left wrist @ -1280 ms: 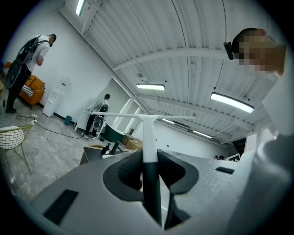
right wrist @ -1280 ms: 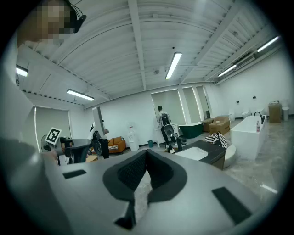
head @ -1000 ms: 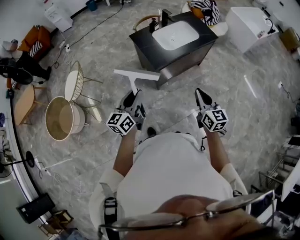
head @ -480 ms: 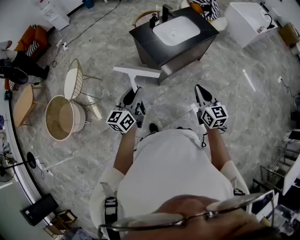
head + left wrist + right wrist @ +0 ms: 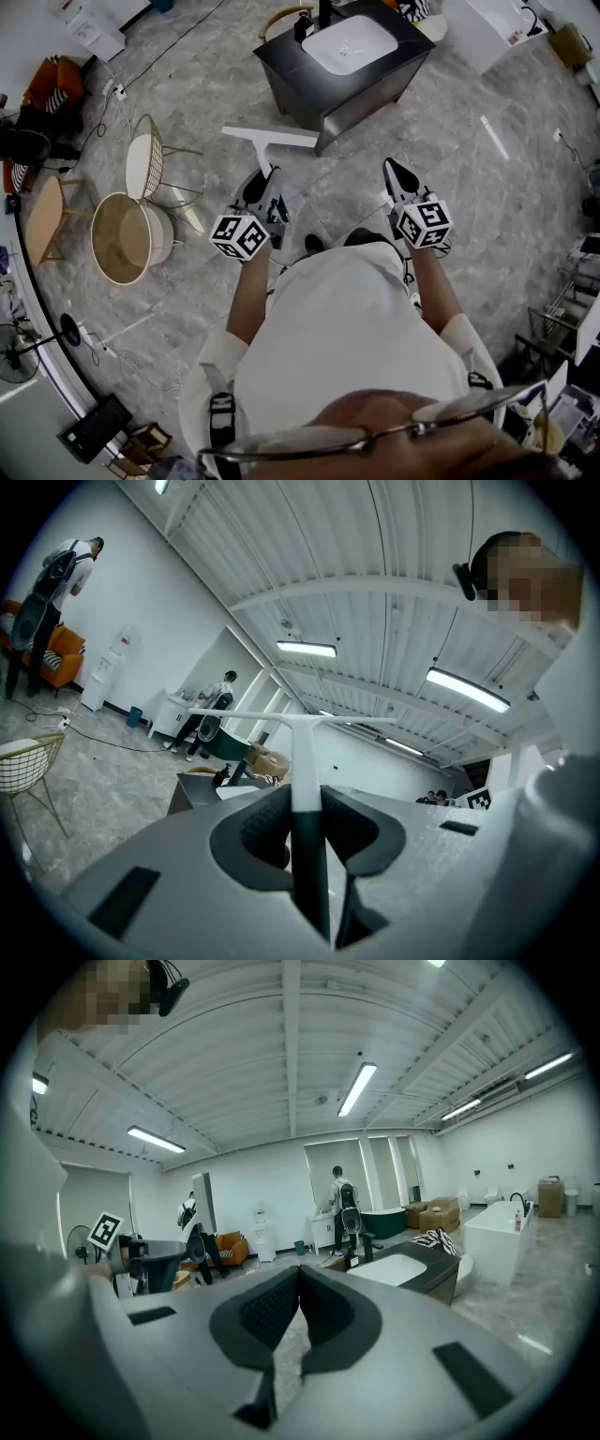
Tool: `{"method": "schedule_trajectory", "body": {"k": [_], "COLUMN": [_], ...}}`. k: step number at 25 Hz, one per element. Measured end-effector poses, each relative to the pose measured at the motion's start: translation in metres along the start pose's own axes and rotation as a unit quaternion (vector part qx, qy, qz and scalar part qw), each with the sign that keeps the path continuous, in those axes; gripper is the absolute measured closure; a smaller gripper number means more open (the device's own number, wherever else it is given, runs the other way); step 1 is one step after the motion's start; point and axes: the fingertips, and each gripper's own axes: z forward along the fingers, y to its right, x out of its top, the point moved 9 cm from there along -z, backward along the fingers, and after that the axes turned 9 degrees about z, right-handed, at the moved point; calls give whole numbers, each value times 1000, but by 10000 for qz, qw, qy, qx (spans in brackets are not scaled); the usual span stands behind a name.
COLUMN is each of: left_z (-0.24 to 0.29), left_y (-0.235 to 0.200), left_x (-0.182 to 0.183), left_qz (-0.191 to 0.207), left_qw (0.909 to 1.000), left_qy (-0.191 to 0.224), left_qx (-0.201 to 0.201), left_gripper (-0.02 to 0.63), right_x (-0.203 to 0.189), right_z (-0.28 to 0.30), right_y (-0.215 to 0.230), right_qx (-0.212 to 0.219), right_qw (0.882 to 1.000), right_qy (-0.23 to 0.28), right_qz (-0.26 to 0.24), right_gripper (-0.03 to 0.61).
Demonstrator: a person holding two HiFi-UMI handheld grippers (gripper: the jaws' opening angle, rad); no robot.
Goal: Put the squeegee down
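A white T-shaped squeegee [image 5: 270, 139] with a dark lower handle sticks out ahead of my left gripper [image 5: 265, 178], which is shut on the handle. In the left gripper view the squeegee [image 5: 302, 752] stands upright between the pads of the left gripper [image 5: 307, 808], its blade bar lying across the top. My right gripper [image 5: 390, 169] is held level beside it, apart from the squeegee. In its own view the right gripper [image 5: 298, 1271] has its jaws together with nothing between them. Both are carried above a grey marble floor.
A black vanity [image 5: 281, 70] with a white basin stands ahead, also seen as the vanity [image 5: 441, 1274] in the right gripper view. A round woven basket [image 5: 122, 239] and a wire chair [image 5: 145, 164] stand to the left. A white tub [image 5: 478, 28] sits at the top right.
Both grippers and the squeegee have drifted slightly up in the head view, and the vanity has slid toward the top edge. The grip on the squeegee is unchanged.
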Motion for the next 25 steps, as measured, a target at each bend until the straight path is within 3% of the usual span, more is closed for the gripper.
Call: {"method": "schedule_trajectory", "body": {"k": [13, 25], "left_z": [16, 81], "left_y": [-17, -25], "left_x": [-3, -2], "left_qz": [-76, -117], "left_qw": [9999, 9995], "left_qy": [-122, -212], "left_qx": [-71, 220], "left_gripper": [522, 522], "right_x": [0, 25], "right_z": [15, 70], "right_y": [7, 67], "right_qx": [-90, 185], "right_qw": [9998, 9995], "right_qy": [-81, -145], "right_qz": [131, 214], "right_gripper": [574, 574]}}
